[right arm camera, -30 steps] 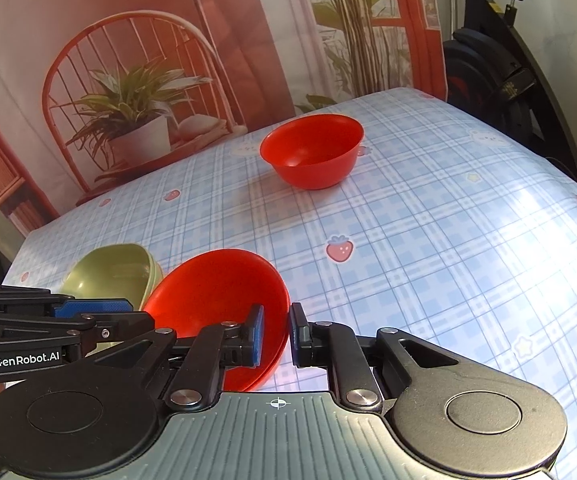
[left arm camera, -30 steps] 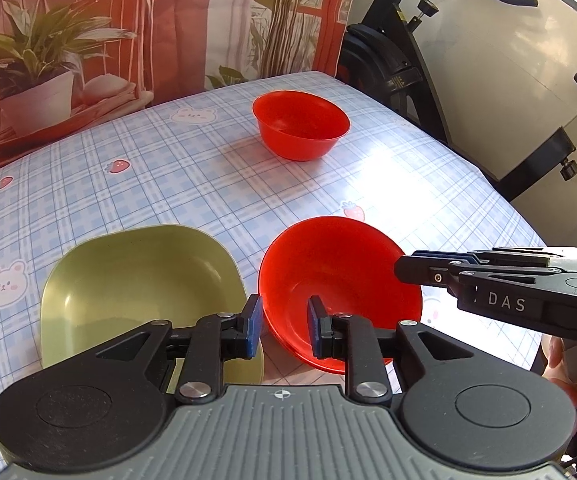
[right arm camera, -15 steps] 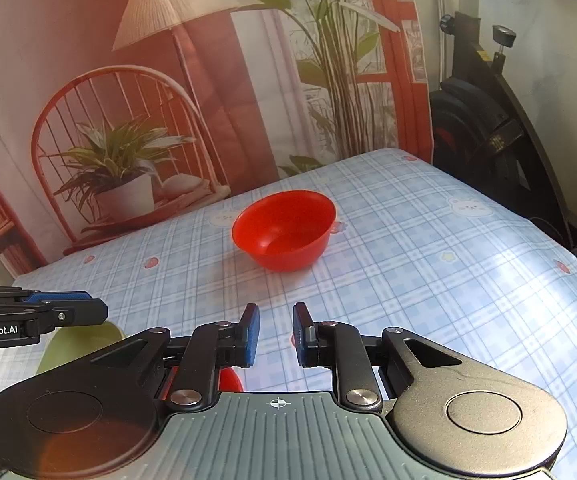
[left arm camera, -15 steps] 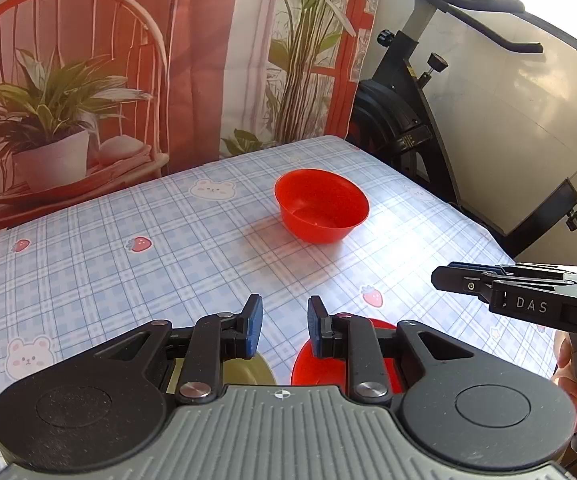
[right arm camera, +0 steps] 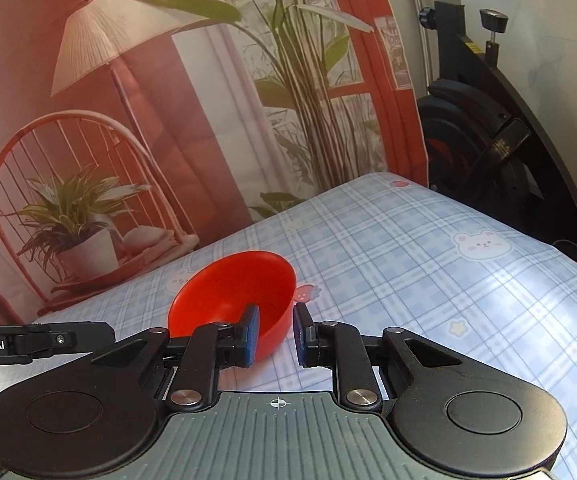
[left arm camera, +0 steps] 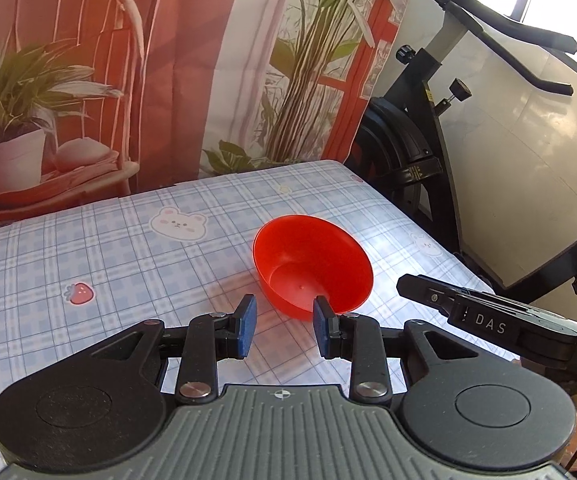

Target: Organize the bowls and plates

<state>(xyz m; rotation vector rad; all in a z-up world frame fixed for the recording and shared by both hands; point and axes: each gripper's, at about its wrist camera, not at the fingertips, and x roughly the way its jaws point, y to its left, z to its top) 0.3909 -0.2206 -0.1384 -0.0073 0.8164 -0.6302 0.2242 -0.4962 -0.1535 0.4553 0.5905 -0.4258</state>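
A small red bowl [left arm camera: 312, 266] sits upright on the plaid tablecloth [left arm camera: 128, 248] toward the far right of the table. It also shows in the right wrist view [right arm camera: 232, 292]. My left gripper [left arm camera: 282, 326] is open and empty, just short of the bowl's near side. My right gripper [right arm camera: 274, 334] is open and empty, with its fingers either side of the bowl's near right rim, not closed on it. The right gripper shows at the right of the left wrist view [left arm camera: 480, 316]. The green plate and the second red bowl are out of view.
An exercise bike [left arm camera: 428, 152] stands just past the table's right edge. A printed backdrop [right arm camera: 128, 120] with a chair, plants and a lamp hangs behind the table's far edge. The tablecloth [right arm camera: 448, 280] stretches to the right of the bowl.
Both grippers have risen and moved forward toward the far red bowl. The green plate and the near red bowl have dropped out of view below. Both jaws have opened a little wider.
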